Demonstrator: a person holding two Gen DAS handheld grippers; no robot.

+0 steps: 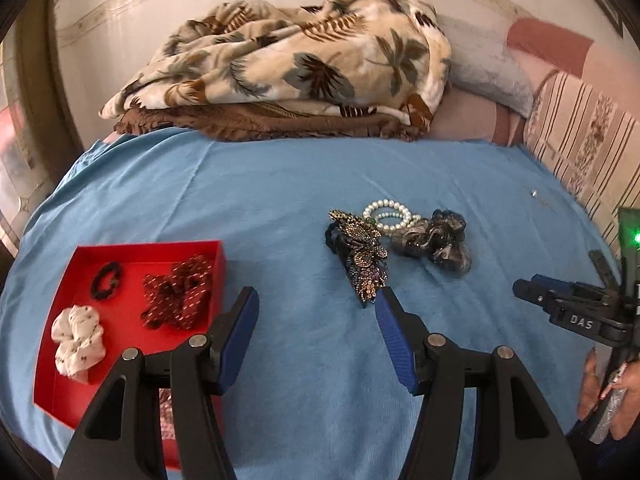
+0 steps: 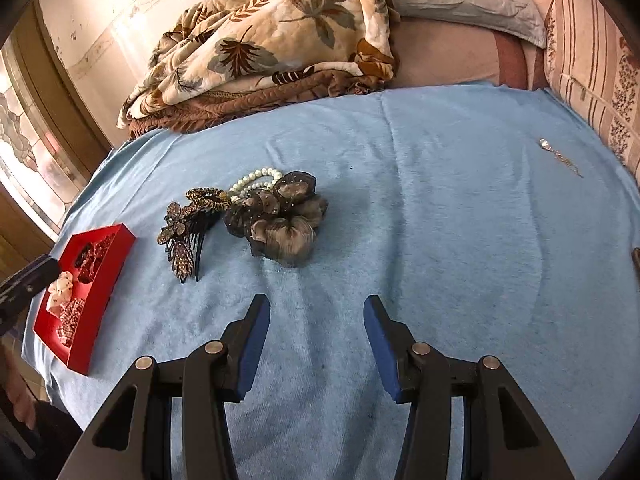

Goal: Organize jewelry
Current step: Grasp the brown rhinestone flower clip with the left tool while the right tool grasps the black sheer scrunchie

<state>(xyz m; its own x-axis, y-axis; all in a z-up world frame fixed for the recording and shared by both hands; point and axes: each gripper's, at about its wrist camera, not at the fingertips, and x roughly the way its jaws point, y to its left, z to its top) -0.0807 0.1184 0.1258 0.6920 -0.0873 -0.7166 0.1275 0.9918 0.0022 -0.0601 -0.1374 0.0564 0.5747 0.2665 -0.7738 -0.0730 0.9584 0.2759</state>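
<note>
A red tray (image 1: 120, 249) lies on the blue cloth at the left and holds a black hair tie (image 1: 106, 283), a red beaded scrunchie (image 1: 178, 296) and a white scrunchie (image 1: 78, 336). Mid-cloth is a pile: a jewelled butterfly hair comb (image 1: 362, 256), a pearl bracelet (image 1: 386, 210) and grey sheer scrunchies (image 1: 434, 244). My left gripper (image 1: 318, 294) is open and empty between tray and pile, its right fingertip just below the comb's lower end. My right gripper (image 2: 317, 299) is open and empty, on the near side of the scrunchies (image 2: 280, 216) and apart from them.
A folded leaf-print blanket (image 1: 288, 64) and pillows lie at the back of the bed. A small silver pendant with a chain (image 2: 560, 158) rests far right on the cloth. A striped cushion (image 2: 592, 64) borders the right side. A person's hand (image 1: 608, 392) grips the right tool.
</note>
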